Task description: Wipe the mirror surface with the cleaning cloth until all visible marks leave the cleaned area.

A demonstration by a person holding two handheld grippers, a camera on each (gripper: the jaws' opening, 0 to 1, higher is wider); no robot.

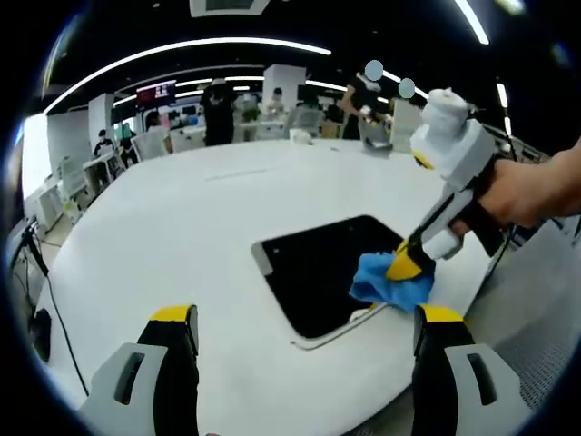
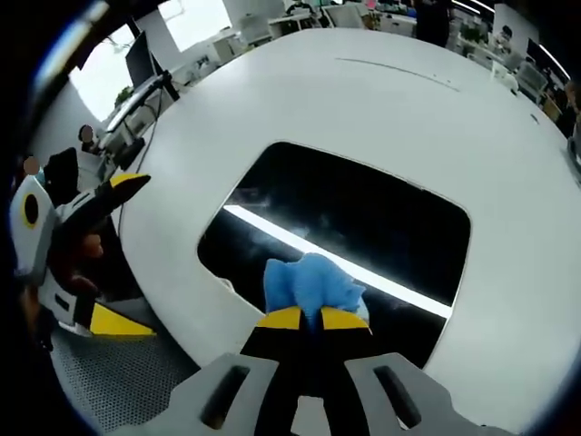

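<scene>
Your right tool (image 2: 313,317), yellow-tipped jaws clamped on the crumpled blue cleaning cloth (image 2: 310,283), presses it onto the dark rounded-rectangle mirror (image 2: 363,218) lying flat on the white round surface (image 2: 381,100), your left tool (image 1: 304,318) hangs spread apart, in a ceiling-lit open office with no readable writing.

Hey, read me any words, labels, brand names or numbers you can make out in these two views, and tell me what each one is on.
No text can be read.
A wall screen far behind the white table carries red and white marks, too small and blurred to read.
The mirror, the blue cloth and both grippers bear no legible label.
</scene>
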